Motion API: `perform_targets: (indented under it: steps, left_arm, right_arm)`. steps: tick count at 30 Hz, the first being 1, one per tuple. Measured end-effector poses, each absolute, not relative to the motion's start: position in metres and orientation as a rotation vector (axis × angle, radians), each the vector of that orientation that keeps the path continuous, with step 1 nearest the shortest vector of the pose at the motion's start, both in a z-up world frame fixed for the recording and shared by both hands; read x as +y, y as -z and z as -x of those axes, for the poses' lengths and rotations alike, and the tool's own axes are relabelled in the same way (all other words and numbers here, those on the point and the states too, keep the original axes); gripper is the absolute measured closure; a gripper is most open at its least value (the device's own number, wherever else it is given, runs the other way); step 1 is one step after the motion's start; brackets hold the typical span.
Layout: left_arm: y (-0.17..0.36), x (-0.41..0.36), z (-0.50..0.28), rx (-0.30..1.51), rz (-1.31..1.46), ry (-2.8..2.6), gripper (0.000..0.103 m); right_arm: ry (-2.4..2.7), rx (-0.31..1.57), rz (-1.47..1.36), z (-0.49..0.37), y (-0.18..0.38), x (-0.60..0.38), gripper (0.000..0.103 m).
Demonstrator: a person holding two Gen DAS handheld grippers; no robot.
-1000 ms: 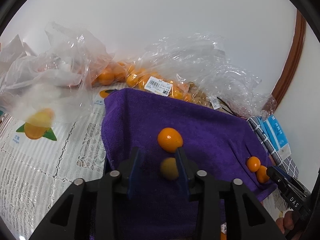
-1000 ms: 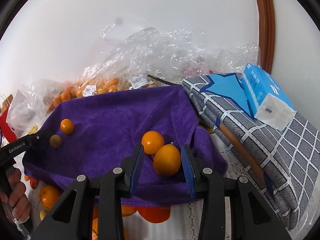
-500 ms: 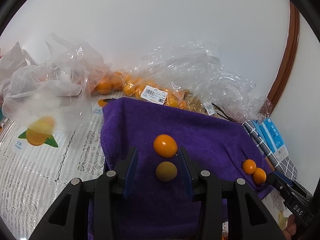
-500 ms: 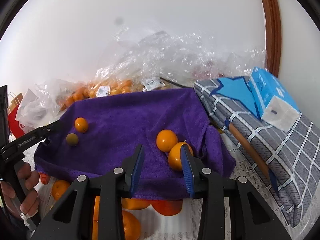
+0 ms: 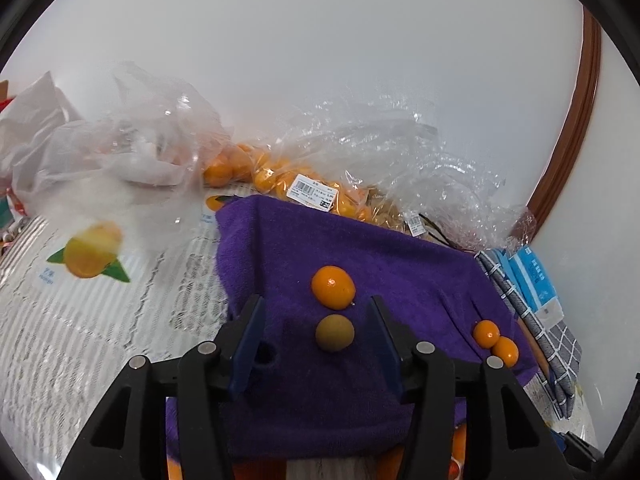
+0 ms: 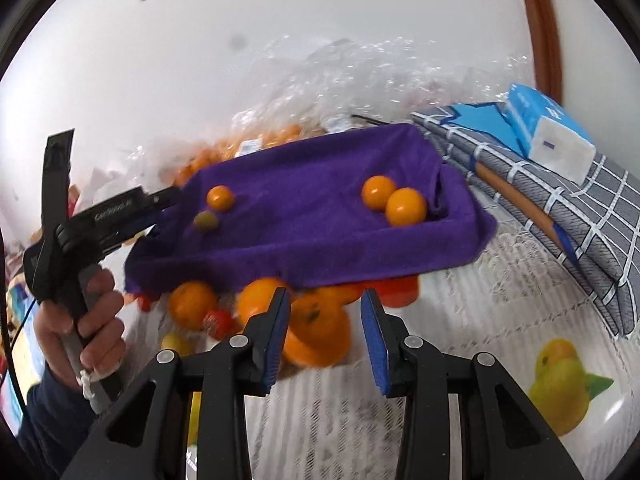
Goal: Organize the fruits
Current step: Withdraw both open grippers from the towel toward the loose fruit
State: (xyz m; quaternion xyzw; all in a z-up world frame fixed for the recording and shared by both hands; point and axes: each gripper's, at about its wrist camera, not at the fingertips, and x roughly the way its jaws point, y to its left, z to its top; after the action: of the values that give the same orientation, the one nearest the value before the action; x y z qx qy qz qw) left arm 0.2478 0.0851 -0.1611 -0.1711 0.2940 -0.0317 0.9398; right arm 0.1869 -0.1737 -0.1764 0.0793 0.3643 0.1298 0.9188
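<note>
Resting on the purple towel (image 5: pixel 400 280), a dull greenish-yellow fruit (image 5: pixel 335 333) lay between the blue pads of the left gripper (image 5: pixel 316 330), with clear towel showing on either side of it. The jaws had just been opening and no longer pressed on the fruit; neither pad touched it. A brighter orange fruit (image 5: pixel 333 286) sat just beyond it, almost touching, past the fingertips. Farther to the right on the same towel, two small orange fruits (image 5: pixel 495 341) lay against each other near the cloth's edge.

From the right wrist view, the right gripper (image 6: pixel 325 322) hung off the near edge of the towel, above the lace tablecloth (image 6: pixel 480 300). Its jaws stood fairly narrow, with a gap between the pads and nothing held. Behind that gap, blurred, a heap of larger oranges (image 6: pixel 320 328) lay beneath the towel's front edge, along with something small and red. The pads did not appear to touch them, though the blur made that hard to judge.

A person's hand (image 6: pixel 84 320) at the left of that view gripped the handle of the left gripper, whose fingers reached over the towel's far corner.

Behind the towel, clear plastic bags (image 5: pixel 360 152) full of orange fruit slumped against the white wall. At the right lay a grey checked folded cloth (image 6: pixel 560 208) with a blue and white tissue pack (image 6: pixel 548 132) on top.
</note>
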Motion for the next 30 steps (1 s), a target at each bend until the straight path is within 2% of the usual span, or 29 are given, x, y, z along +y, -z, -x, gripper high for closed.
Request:
perform_targets:
  steps: [12,21,30]
  left_arm:
    - [0.160,0.100,-0.206,0.596,0.377,0.031,0.051]
    - [0.165,0.088,-0.179,0.626,0.329,0.062,0.051]
    - [0.174,0.049,-0.163,0.736,0.264,0.329,0.051]
  right_arm:
    - [-0.285,0.863,-0.172,-0.202,0.192,-0.170,0.059]
    - [-0.181,0.733,-0.169,-0.182,0.178,-0.185,0.061]
    - [-0.089,0.717,-0.228,-0.160,0.177,-0.217,0.061]
